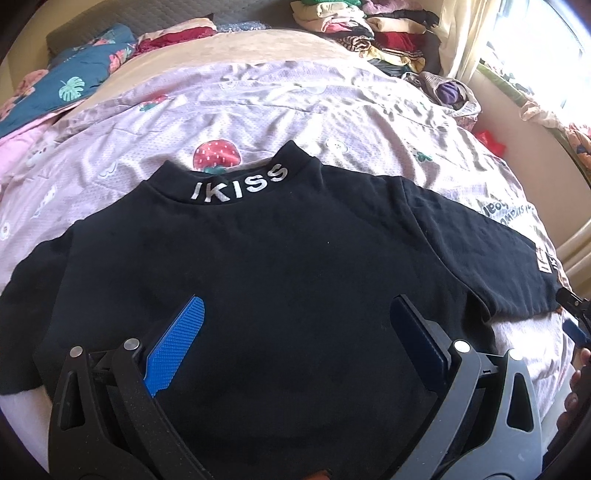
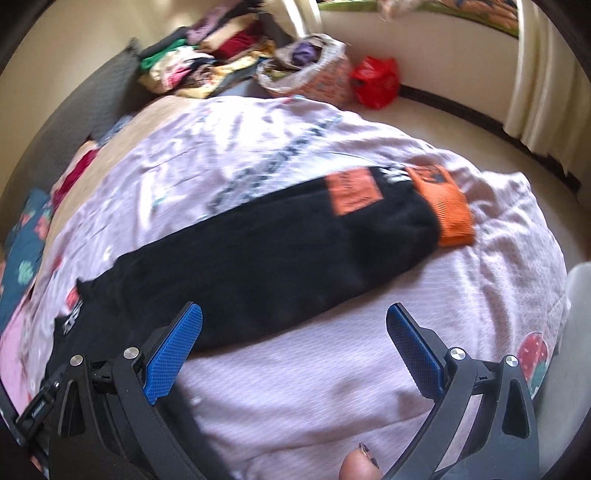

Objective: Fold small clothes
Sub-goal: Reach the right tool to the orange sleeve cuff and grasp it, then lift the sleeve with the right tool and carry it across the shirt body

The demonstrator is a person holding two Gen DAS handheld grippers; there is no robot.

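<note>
black top flat on the bed, both claws apart and holding nothing.

top (image 1: 280, 266) lies spread on the pink bedsheet (image 1: 332, 110), collar away from the left camera, white "ikiss" lettering on the collar. left claw (image 1: 295, 332) hovers over the lower body of the top, fingers wide apart; whether they touch the cloth can't be told, hem is cut off by the claw body. right claw (image 2: 295, 339) is also spread wide, over bare bedsheet (image 2: 295, 387) just beside the sleeve (image 2: 277, 251). right view is motion-blurred: orange cuff (image 2: 448, 210) and orange patch (image 2: 351, 192) show, patch text unreadable. clothes pile (image 1: 369, 29) at the far edge, partly cut off.
</note>
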